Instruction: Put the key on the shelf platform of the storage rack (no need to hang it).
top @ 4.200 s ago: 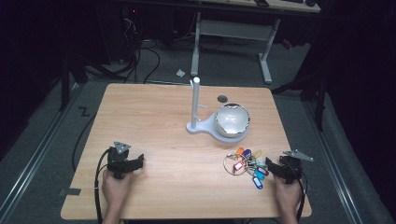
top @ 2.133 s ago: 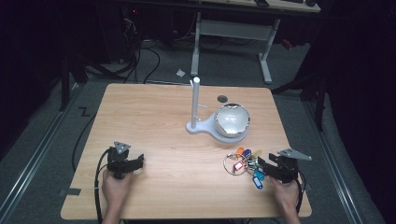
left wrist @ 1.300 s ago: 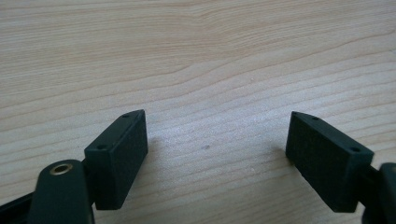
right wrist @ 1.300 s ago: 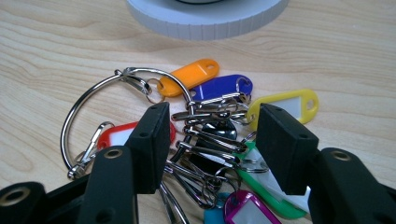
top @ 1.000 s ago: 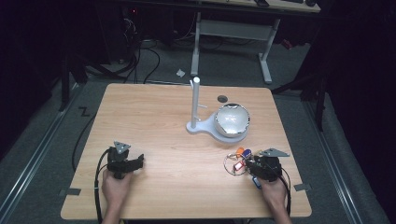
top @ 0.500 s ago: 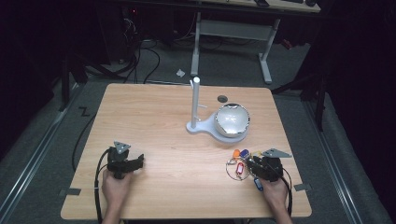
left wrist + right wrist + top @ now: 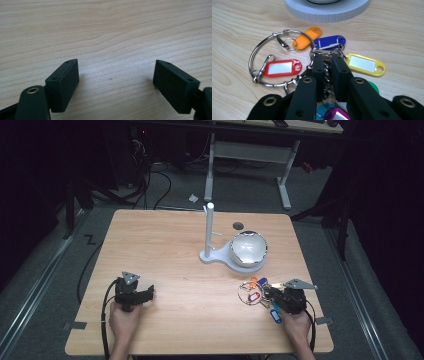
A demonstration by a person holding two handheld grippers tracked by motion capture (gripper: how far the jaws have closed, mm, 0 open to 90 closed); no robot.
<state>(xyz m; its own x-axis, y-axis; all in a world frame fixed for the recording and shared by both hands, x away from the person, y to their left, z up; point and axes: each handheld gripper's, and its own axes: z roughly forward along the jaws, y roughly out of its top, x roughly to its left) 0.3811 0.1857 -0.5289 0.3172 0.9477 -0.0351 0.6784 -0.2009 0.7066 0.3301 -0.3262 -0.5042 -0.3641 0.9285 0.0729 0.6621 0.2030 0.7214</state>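
A bunch of coloured key tags [image 7: 254, 291] on a large metal ring [image 7: 259, 52] lies on the wooden table [image 7: 180, 245] at the front right. The orange [image 7: 306, 38], blue [image 7: 329, 41], red [image 7: 280, 67] and yellow [image 7: 364, 64] tags fan out flat. My right gripper [image 7: 268, 295] sits low over the bunch. Its jaws have just been closing and now pinch the small linking rings and chain [image 7: 327, 58] at the middle of the bunch. At the front left, my left gripper [image 7: 149, 293] rests on the table, jaws wide apart [image 7: 115, 75] over bare wood.
A white stand with an upright post [image 7: 209, 227] and a shiny bowl [image 7: 248, 248] on its round base [image 7: 327, 11] stands just behind the keys. A small dark hole [image 7: 238, 226] marks the table's far side. Cables trail off the front edge.
My right gripper has slid left from beside the key bunch onto it, and the tags have shifted a little. The left gripper has stayed put.
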